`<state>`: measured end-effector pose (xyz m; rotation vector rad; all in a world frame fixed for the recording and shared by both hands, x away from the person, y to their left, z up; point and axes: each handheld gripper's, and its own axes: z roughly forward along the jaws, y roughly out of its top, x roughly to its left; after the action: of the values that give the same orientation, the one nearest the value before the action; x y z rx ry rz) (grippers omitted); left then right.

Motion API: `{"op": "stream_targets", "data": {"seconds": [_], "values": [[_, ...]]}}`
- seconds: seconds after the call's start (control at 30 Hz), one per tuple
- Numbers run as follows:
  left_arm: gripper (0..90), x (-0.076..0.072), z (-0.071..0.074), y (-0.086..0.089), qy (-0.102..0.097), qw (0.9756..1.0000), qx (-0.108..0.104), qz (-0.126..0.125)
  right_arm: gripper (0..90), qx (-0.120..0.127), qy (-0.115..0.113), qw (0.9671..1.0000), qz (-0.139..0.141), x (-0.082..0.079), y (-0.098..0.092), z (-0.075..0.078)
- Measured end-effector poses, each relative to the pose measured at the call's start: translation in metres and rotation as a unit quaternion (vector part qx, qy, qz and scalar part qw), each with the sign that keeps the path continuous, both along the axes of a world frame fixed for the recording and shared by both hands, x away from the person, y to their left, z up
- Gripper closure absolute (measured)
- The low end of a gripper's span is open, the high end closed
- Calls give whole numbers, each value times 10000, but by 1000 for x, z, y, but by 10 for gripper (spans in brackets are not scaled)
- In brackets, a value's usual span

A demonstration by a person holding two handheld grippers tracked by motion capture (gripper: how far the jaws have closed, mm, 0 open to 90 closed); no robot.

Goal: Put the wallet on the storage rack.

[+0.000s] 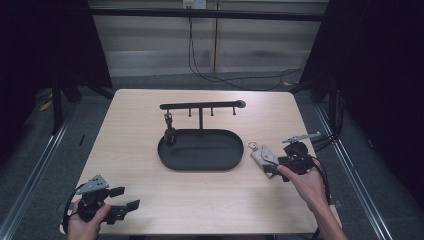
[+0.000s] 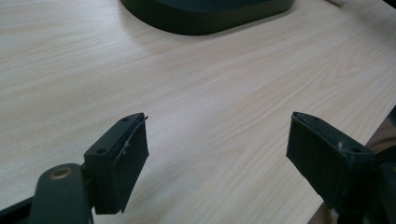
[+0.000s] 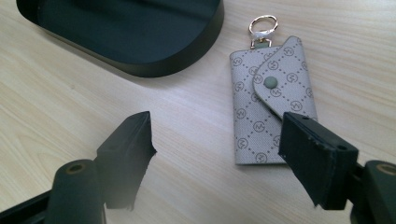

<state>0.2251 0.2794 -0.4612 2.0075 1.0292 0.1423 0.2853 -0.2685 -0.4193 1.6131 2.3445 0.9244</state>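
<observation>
A grey patterned key pouch with a gold ring lies flat on the wooden table, just right of the black oval tray. My right gripper hovers at the pouch's near end. Its jaws stand apart in the right gripper view, with the right jaw over the pouch's lower corner and nothing pressed between the pads. My left gripper rests near the table's front left corner, open over bare wood. A black hook rail rises from the tray, with a dark key item hanging at its left.
The tray's dark rim lies left of the pouch and shows at the top of the left gripper view. Bare tabletop stretches between the two hands. Cables run on the floor behind the table.
</observation>
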Motion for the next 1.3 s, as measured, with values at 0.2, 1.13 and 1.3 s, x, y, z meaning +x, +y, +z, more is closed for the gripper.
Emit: {"op": "stream_targets", "data": {"seconds": [0.2,1.13,1.3], "values": [[204,-1,-1,-1,12,10000,22,-27,267,-102,179,9997,108,13,6,6],[205,-2,4,1,-122,9999,60,-90,296,-780,1108,9904,271,64,7,-13],[205,-1,4,1,-94,9999,55,-95,273,-876,1162,9891,220,69,8,-19]]}}
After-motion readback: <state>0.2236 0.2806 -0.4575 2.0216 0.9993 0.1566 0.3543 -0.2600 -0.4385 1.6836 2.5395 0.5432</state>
